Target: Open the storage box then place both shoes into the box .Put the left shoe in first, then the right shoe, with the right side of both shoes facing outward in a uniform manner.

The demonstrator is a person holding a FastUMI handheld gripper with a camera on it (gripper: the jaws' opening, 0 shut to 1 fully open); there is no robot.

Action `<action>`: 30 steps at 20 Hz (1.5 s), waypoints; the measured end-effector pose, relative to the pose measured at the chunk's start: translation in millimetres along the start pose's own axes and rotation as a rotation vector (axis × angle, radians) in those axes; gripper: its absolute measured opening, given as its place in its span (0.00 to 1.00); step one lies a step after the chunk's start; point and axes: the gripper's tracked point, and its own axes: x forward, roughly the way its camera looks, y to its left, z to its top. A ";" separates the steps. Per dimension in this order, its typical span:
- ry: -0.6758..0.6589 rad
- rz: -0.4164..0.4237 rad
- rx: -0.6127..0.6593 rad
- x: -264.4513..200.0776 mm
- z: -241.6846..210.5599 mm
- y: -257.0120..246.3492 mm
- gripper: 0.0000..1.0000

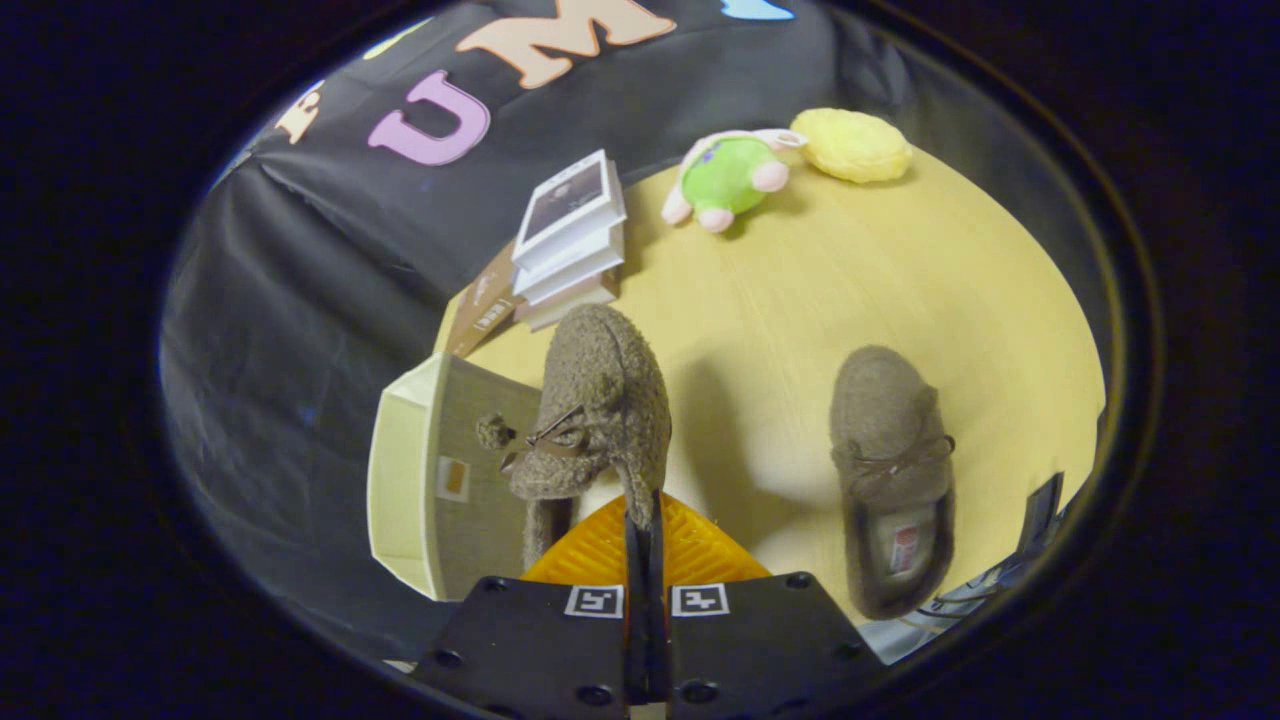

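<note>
So, quick rundown, everything placed relative to the storage box:

Storage box (pixel 430 490): cream-walled, sits at the near-left edge of the table, partly hanging past the edge toward the dark cloth; a small orange-and-white label shows on its grey face.

Gripper (pixel 645 520): fingers squeezed nearly together, pinching the heel rim of the held shoe just right of the box.

Held shoe (pixel 600 410): fuzzy brown-grey slipper, lifted off the table, toe pointing away from the fingers, its lace bow and a pom-pom facing the box; it overlaps the box's right side, but I can't tell if they touch.

Second shoe (pixel 890 470): same kind, lying flat on the table well right of the box, toe pointing away, opening and insole tag visible.

Table (pixel 900 290): pale yellow wood grain, round-looking edge, soft shadow beside the held shoe.

Books (pixel 575 235): a white stack just beyond the box, with a brown box (pixel 485 305) leaning beside it.

Plush toy (pixel 728 178): green and pink, far beyond the box, with a yellow cushion (pixel 852 145) just to its right.

Room: black cloth wall wraps behind and left of the box.
</note>
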 end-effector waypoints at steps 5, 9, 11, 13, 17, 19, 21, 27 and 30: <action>-0.016 0.088 -0.015 -10.3 11.0 68.4 0.04; -0.013 0.149 -0.030 -7.7 9.2 117.1 0.04; -0.014 0.170 -0.035 -3.9 6.8 138.7 0.04; -0.007 0.188 -0.034 2.0 2.6 158.4 0.04; 0.021 0.182 -0.063 24.2 -12.5 187.0 0.04; 0.025 0.155 -0.090 37.6 -20.8 195.6 0.04; 0.047 0.142 -0.111 50.8 -32.6 204.3 0.04; 0.114 0.091 -0.145 84.4 -70.0 220.6 0.04; 0.126 0.046 -0.151 100.5 -79.7 222.9 0.04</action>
